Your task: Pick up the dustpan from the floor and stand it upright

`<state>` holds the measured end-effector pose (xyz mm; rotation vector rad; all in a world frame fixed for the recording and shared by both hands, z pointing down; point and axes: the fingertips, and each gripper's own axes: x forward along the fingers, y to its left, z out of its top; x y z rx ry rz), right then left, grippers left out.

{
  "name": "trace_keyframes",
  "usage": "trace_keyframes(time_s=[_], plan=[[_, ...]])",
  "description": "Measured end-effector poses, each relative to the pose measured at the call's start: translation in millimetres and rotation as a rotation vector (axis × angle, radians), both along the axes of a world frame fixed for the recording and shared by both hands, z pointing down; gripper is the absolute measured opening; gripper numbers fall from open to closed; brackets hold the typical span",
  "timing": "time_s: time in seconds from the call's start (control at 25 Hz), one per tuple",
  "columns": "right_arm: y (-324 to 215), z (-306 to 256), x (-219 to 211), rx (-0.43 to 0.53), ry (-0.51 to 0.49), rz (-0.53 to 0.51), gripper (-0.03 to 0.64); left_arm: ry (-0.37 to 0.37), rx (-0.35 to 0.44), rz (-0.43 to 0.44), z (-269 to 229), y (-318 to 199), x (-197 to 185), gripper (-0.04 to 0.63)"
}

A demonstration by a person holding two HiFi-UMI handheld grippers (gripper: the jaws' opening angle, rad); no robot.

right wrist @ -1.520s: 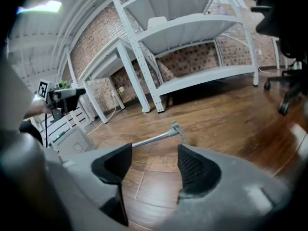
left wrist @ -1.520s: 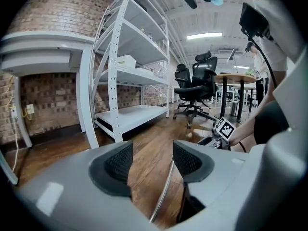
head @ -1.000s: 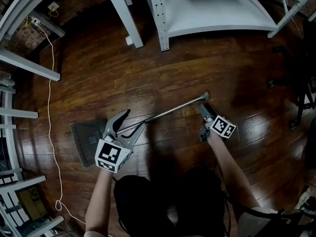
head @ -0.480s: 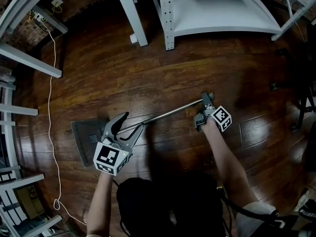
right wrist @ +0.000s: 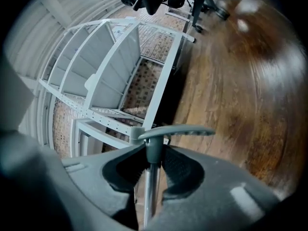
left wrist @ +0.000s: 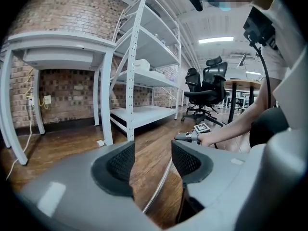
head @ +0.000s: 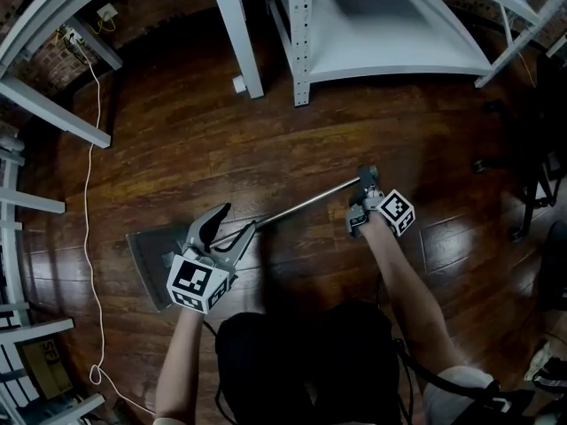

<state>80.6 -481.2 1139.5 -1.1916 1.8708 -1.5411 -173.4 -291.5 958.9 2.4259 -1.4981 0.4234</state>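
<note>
The dustpan lies on the dark wood floor: its grey pan [head: 149, 253] is at the left, and its thin metal handle rod [head: 306, 204] runs up to the right. My left gripper [head: 237, 220] stands open near the pan, the rod passing low between its pads [left wrist: 121, 163] without touching. My right gripper [head: 364, 187] is shut on the top end of the rod, just under the flat grey end grip [right wrist: 175, 131]; the rod [right wrist: 152, 189] is pinched between the pads. From the left gripper view, the right gripper [left wrist: 194, 135] shows far along the rod [left wrist: 161, 184].
A white metal shelving rack [head: 390, 25] stands ahead, a white table leg [head: 237, 34] to its left. More white frames [head: 40, 118] and a white cable [head: 89, 166] line the left side. Black office chairs [left wrist: 204, 90] and a chair base [head: 532, 180] are at the right.
My right gripper has moved up to the rod's end and closed on it just below the end grip. The left gripper has stayed open around the rod, shifting only slightly.
</note>
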Motion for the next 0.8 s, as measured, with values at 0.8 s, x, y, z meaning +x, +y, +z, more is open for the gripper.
trace_keyframes(time_s=[0.8], plan=[[-6,-243,-66,0.241,0.244,-0.151,0.071,0.085,0.027,-0.115,-143,17,-17,0.250]])
